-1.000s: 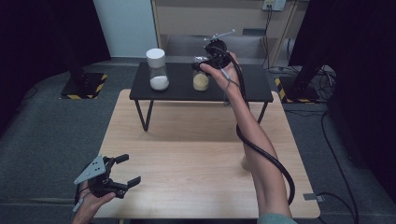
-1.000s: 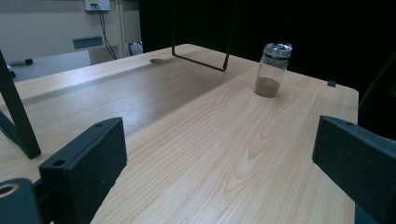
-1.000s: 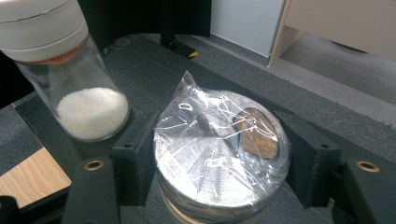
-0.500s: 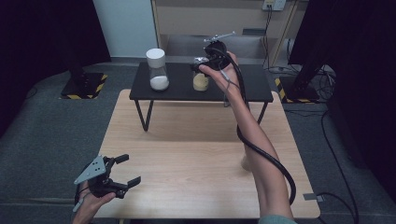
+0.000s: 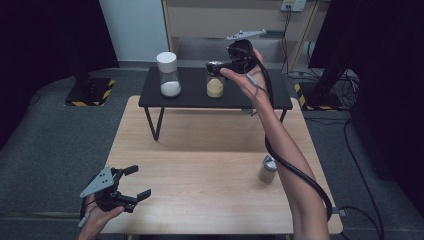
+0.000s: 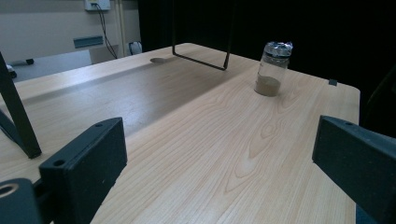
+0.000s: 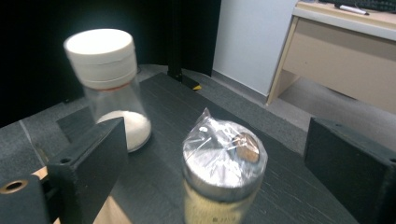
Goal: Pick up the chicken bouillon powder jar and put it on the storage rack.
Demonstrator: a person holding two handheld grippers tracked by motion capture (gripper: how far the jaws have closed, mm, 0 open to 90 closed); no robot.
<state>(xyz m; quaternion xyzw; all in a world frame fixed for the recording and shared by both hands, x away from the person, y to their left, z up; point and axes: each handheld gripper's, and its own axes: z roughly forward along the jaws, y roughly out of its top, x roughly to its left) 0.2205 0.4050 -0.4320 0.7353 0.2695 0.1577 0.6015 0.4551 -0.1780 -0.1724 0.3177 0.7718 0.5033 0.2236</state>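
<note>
Right gripper [image 5: 216, 65]: jaws just opened wide, empty; yellow-powder jar [image 5: 215, 86] released, upright on black shelf [image 5: 190, 97]. Placement judged complete.

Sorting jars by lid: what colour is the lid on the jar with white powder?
White lid, clearest in the right gripper view.
</note>
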